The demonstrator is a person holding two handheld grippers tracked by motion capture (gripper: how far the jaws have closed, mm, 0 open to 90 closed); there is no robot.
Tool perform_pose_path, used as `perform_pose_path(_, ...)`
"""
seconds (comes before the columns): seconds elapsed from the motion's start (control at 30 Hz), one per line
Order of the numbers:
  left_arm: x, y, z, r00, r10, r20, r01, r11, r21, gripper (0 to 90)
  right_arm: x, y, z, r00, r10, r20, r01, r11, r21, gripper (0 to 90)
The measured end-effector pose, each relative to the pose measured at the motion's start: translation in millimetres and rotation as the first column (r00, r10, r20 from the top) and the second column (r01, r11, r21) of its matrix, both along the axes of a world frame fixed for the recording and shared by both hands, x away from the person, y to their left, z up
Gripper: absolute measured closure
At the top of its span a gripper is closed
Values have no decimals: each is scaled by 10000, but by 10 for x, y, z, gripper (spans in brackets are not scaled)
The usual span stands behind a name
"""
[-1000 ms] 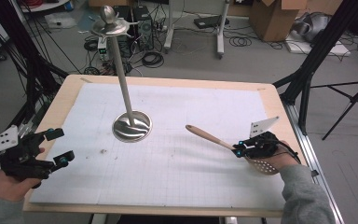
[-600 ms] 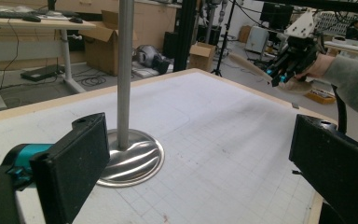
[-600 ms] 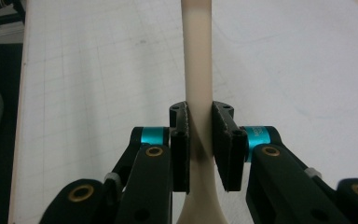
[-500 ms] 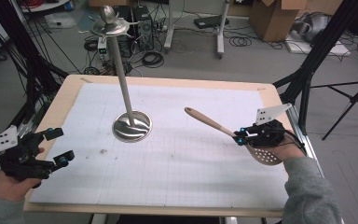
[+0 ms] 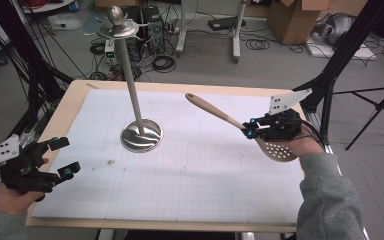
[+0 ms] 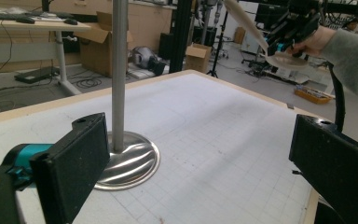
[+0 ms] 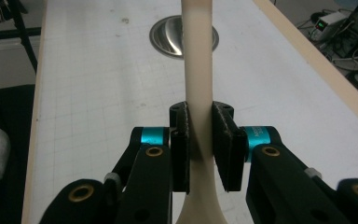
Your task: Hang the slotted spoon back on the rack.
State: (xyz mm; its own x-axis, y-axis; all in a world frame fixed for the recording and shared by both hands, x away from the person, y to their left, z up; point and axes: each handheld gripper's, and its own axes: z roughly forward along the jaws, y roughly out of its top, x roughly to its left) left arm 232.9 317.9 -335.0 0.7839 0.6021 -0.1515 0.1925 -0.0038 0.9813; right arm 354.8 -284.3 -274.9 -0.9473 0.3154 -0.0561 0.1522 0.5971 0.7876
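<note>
The right gripper clamps a wooden slotted spoon above the table's right edge; its own view shows pads pinching the handle. The left gripper, jaws apart, apparently rests at the left edge.

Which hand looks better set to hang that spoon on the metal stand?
The right. Its claw is shut on the spoon and holds it above the table, handle aimed toward the stand. The left claw hangs open and empty near the table's edge.
</note>
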Motion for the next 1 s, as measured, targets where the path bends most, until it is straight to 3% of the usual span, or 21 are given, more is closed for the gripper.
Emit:
perform_pose_path(0.17,1,3,1,10000,-8,17,8,10000,7,54,16,147,134,9993,249,271,-245,9996,-140,781)
perform_pose_path(0.53,-24,13,4,10000,74,-26,-74,10000,-10,54,37,350,365,9954,626,725,-654,9972,373,781)
perform_pose_path(1.0,-64,47,4,9998,179,-18,-179,9998,-5,54,126,523,597,9968,260,761,-329,9953,907,781)
